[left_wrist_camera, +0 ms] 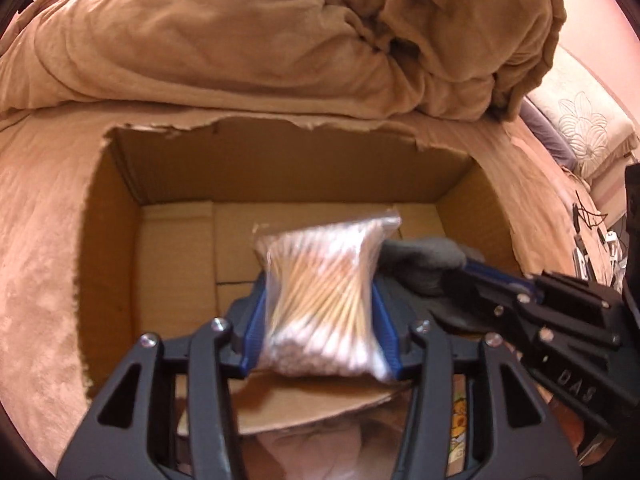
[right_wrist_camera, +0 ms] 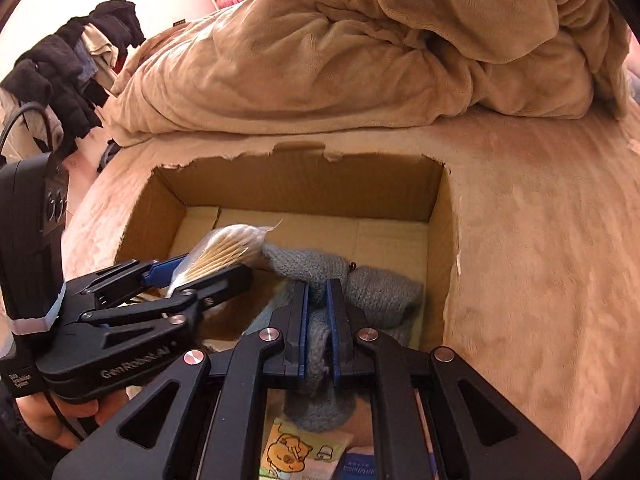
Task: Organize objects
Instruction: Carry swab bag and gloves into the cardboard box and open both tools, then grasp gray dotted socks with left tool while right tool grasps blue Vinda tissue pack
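**Both grippers loaded over the open carton**

Left gripper (left_wrist_camera: 320, 320): jaws clamped on a bag of cotton swabs (left_wrist_camera: 326, 300). The bag is clear plastic, packed tight with pale wooden sticks tipped white at both ends, and its sealed top flares loose toward 12 o'clock. It appears slightly blurred. In the right wrist view the same bag (right_wrist_camera: 224, 250) sits between the blue pads at about 9 o'clock, held above the carton's left half.

Right gripper (right_wrist_camera: 318, 296): jaws drawn close together, pinching a grey-blue knitted item (right_wrist_camera: 360, 280). The knit is coarse and woolly; part hangs below the fingers and part bunches toward 2 o'clock, inside the carton near its front right. I cannot tell what garment it is. One end of it reaches to just beside the swab bag.

Cardboard box (right_wrist_camera: 438, 216): open-topped, with a torn, ragged upper rim, standing on a tan plush bed cover (right_wrist_camera: 540, 260). Its floor shows bare flaps at 12 o'clock from both tools.

Beyond the box at 12 o'clock, a heaped tan duvet (right_wrist_camera: 340, 48). At 10 o'clock in the right wrist view, dark clothes (right_wrist_camera: 76, 56) hang in a pile. A cartoon-printed packet (right_wrist_camera: 292, 452) lies at 6 o'clock beneath the right gripper.
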`<state>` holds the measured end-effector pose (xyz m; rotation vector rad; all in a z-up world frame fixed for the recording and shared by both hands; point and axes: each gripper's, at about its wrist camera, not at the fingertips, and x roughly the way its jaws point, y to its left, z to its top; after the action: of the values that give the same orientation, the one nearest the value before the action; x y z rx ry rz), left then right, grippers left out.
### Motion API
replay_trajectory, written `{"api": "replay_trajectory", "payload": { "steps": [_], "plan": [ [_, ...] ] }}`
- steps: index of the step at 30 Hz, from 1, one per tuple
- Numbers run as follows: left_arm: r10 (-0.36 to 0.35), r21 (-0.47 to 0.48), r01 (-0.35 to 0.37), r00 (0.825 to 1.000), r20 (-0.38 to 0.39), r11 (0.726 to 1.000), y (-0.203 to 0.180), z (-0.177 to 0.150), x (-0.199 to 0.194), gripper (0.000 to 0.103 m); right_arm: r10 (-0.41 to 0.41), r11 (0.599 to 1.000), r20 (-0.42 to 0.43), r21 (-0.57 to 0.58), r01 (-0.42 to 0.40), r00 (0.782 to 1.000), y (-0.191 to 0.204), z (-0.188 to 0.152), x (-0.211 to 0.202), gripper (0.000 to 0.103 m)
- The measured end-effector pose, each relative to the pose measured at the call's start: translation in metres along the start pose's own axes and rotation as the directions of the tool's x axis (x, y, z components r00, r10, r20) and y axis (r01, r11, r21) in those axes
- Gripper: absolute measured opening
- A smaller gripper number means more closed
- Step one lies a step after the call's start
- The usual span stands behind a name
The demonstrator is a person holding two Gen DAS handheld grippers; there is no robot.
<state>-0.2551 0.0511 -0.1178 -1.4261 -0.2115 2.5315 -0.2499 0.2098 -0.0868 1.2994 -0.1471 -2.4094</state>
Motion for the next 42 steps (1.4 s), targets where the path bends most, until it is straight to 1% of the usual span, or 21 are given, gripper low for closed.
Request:
{"api": "replay_trajectory", "payload": {
  "steps": [2, 4, 5, 6, 7, 8, 9, 10, 12, 19, 25, 29, 31, 37, 39, 42],
  "plan": [
    [-0.012, 0.016, 0.013, 1.0, -0.011, 1.0, -0.002, 0.0, 0.0, 0.051, -0.009, 1.0, -0.001, -0.008, 0.009, 1.0, 0.002, -0.003, -0.001, 0.011],
    [0.011, 0.026, -0.01, 1.0, -0.019, 1.0, -0.003, 0.001, -0.003, 0.054, -0.016, 1.0, 0.012, -0.016, 0.016, 1.0, 0.004, -0.005, -0.003, 0.015],
    [0.022, 0.029, -0.021, 1.0, -0.01, 0.999, -0.003, 0.002, -0.008, 0.057, -0.016, 1.0, 0.039, -0.018, 0.016, 0.999, 0.004, -0.006, -0.007, 0.02],
    [0.029, 0.025, -0.029, 1.0, 0.013, 0.999, -0.003, 0.003, -0.017, 0.061, -0.01, 1.0, 0.059, -0.018, 0.011, 0.998, 0.004, -0.007, -0.01, 0.031],
    [0.027, 0.026, -0.028, 0.999, 0.03, 0.999, -0.003, 0.004, -0.023, 0.064, -0.002, 1.0, 0.076, -0.014, 0.004, 0.997, 0.003, -0.007, -0.014, 0.038],
    [0.028, 0.02, -0.029, 0.999, 0.044, 0.999, -0.002, 0.004, -0.031, 0.072, -0.005, 1.0, 0.09, -0.006, 0.005, 0.996, 0.003, -0.007, -0.019, 0.05],
    [0.033, 0.013, -0.033, 0.998, 0.061, 0.999, -0.002, 0.004, -0.04, 0.078, -0.009, 1.0, 0.102, 0.004, 0.009, 0.995, 0.002, -0.007, -0.022, 0.059],
    [0.033, 0.011, -0.034, 0.997, 0.07, 0.999, -0.001, 0.004, -0.047, 0.08, -0.012, 1.0, 0.117, 0.018, 0.01, 0.993, 0.001, -0.007, -0.029, 0.063],
    [0.03, 0.007, -0.031, 0.995, 0.09, 0.999, -0.001, 0.001, -0.062, 0.08, -0.015, 0.999, 0.139, 0.04, 0.01, 0.99, 0.0, -0.007, -0.043, 0.064],
    [0.011, -0.01, -0.01, 0.987, 0.158, 1.0, -0.004, -0.016, -0.113, 0.08, -0.085, 0.996, 0.193, 0.033, 0.08, 0.978, 0.01, -0.015, -0.091, 0.065],
    [-0.001, -0.009, 0.003, 0.977, 0.214, 1.0, -0.006, -0.038, -0.158, 0.08, -0.157, 0.985, 0.255, -0.027, 0.17, 0.954, 0.028, -0.031, -0.13, 0.066],
    [0.006, -0.008, -0.004, 0.972, 0.233, 1.0, -0.007, -0.052, -0.182, 0.08, -0.158, 0.984, 0.275, -0.034, 0.174, 0.948, 0.037, -0.041, -0.151, 0.066],
    [0.007, -0.006, -0.005, 0.969, 0.247, 1.0, -0.008, -0.06, -0.193, 0.08, -0.182, 0.979, 0.3, -0.033, 0.2, 0.937, 0.042, -0.046, -0.161, 0.067],
    [0.003, 0.001, -0.003, 0.966, 0.259, 1.0, -0.01, -0.086, -0.212, 0.081, -0.186, 0.98, 0.318, -0.013, 0.2, 0.93, 0.042, -0.066, -0.186, 0.067],
    [0.007, 0.004, -0.008, 0.967, 0.255, 1.0, -0.01, -0.094, -0.211, 0.081, -0.184, 0.98, 0.32, -0.008, 0.197, 0.929, 0.042, -0.073, -0.191, 0.067],
    [0.007, 0.002, -0.008, 0.972, 0.234, 1.0, -0.008, -0.106, -0.203, 0.081, -0.174, 0.983, 0.308, -0.005, 0.184, 0.936, 0.041, -0.082, -0.192, 0.067]
  ]
}}
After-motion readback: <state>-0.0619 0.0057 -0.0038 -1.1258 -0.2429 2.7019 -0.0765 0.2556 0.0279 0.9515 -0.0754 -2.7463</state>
